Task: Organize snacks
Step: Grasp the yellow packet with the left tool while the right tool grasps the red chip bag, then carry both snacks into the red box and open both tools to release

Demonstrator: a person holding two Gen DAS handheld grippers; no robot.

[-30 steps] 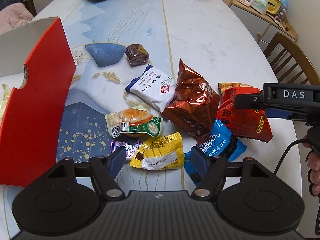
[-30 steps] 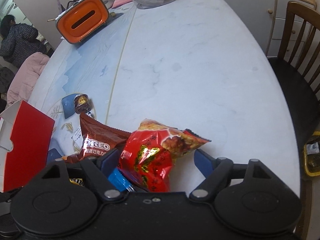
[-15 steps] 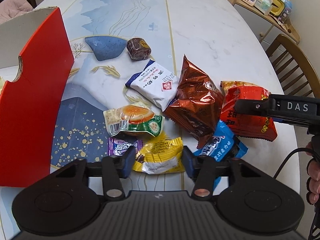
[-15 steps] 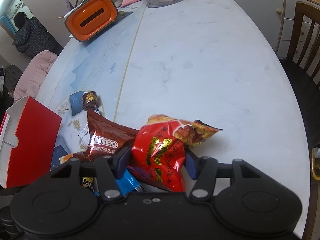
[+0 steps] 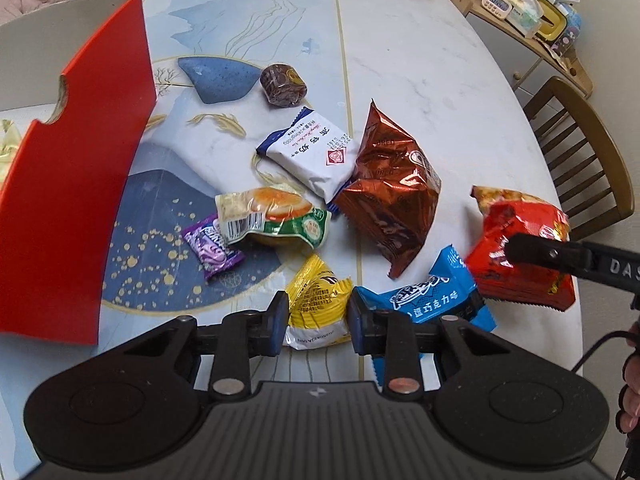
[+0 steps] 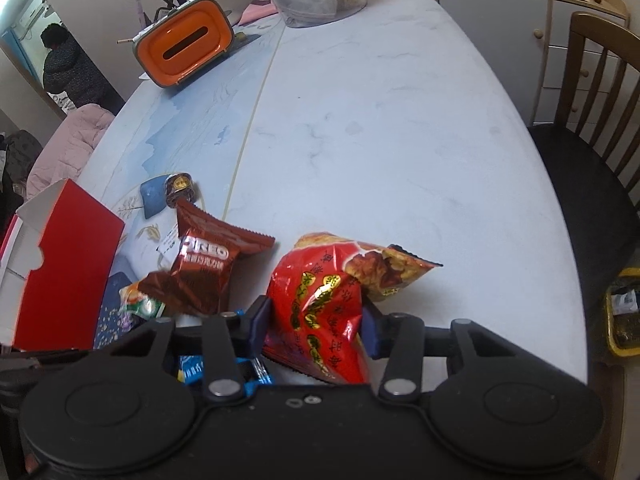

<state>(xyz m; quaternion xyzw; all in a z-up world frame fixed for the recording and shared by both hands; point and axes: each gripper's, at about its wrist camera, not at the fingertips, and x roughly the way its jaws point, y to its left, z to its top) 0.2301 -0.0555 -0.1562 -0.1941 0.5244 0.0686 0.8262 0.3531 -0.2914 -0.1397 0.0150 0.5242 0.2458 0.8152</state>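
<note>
the left hand-held gripper (image 5: 318,322) has its jaws closing on the yellow snack packet (image 5: 318,306); both blue pads press the packet's sides, so it is pinched at its lower half on the desk (image 5: 420,80). the right hand-held gripper (image 6: 318,326) is likewise closing, its pads against the crumpled red snack bag (image 6: 320,308), which bulges up between them. a second ago both pairs of jaws stood wide with the packets loose between them; the gaps have since narrowed onto the wrappers, and the red bag is now squeezed taller.

from left to right in the left wrist view: the red cardboard box (image 5: 68,208), open-topped, stands at the left edge; a purple candy wrapper (image 5: 212,248) touches a green-and-orange packet (image 5: 272,218); a white biscuit pack (image 5: 312,152) leans against the brown oreo bag (image 5: 390,192); a blue chocolate packet (image 5: 432,300) lies just beside the yellow one. a round brown wrapped sweet (image 5: 283,84) sits apart, farther back.
</note>
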